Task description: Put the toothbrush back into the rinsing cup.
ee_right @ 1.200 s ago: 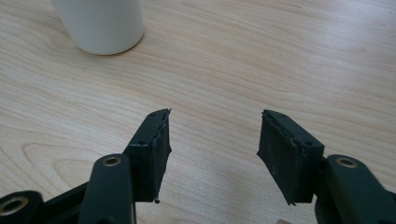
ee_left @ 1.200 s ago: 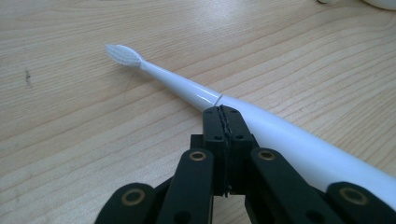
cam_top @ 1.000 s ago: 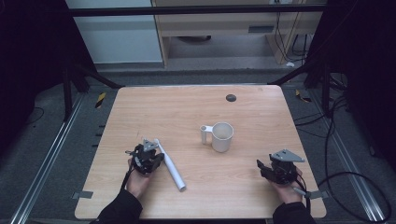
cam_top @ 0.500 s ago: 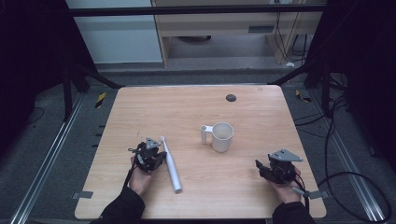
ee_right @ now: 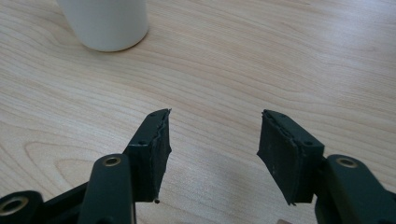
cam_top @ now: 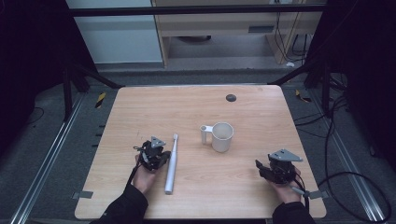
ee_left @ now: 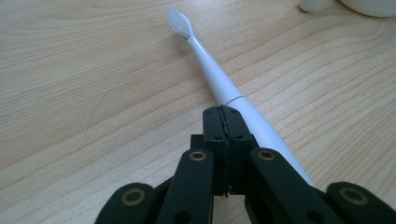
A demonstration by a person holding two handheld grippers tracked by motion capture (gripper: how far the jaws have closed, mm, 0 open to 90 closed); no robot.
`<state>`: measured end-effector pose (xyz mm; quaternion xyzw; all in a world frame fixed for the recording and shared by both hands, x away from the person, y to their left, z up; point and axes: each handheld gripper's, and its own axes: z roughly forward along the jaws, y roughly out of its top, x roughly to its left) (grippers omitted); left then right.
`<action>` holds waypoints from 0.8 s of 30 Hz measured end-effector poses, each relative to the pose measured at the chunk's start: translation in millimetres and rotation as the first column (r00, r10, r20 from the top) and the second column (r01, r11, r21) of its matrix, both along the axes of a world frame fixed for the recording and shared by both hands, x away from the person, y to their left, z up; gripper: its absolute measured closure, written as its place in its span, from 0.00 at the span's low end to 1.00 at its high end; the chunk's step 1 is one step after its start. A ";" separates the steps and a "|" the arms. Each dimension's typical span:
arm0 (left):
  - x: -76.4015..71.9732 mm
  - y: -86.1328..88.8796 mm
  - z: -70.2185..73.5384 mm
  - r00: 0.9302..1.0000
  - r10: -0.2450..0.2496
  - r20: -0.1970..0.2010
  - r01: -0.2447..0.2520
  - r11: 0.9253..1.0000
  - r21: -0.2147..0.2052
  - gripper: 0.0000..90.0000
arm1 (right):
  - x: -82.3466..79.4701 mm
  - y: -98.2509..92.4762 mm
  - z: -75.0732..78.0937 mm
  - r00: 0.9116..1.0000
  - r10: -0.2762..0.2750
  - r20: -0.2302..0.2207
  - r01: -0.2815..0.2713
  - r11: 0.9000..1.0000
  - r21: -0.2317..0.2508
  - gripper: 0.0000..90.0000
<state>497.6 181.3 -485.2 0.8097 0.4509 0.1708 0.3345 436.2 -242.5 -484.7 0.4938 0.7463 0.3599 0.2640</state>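
Lying beside left gripper [ee_left: 225,122], fingers pressed together: toothbrush [ee_left: 219,79]; right gripper [ee_right: 212,140] fingers wide.

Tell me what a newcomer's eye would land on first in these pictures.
Probably the white toothbrush, lying flat on the wooden table right beside the shut left hand-held gripper, bristles pointing away from the person. Next, the white mug standing upright near the table's middle, handle towards the toothbrush.

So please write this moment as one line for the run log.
left tool: shut, empty, beside toothbrush | right tool: open, empty | toothbrush: flat on table | mug: upright
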 end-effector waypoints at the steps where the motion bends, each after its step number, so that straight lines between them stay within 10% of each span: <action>1: -0.2 -0.3 0.2 1.000 -0.001 0.000 0.001 1.000 0.000 0.99 | 0.1 -0.1 -0.1 1.000 0.000 -0.001 0.000 1.000 0.000 0.48; 24: -2.1 -4.6 1.2 0.999 -0.044 0.000 0.044 0.999 0.004 0.99 | -0.2 -0.1 0.2 1.000 0.000 0.001 0.000 1.000 -0.002 0.48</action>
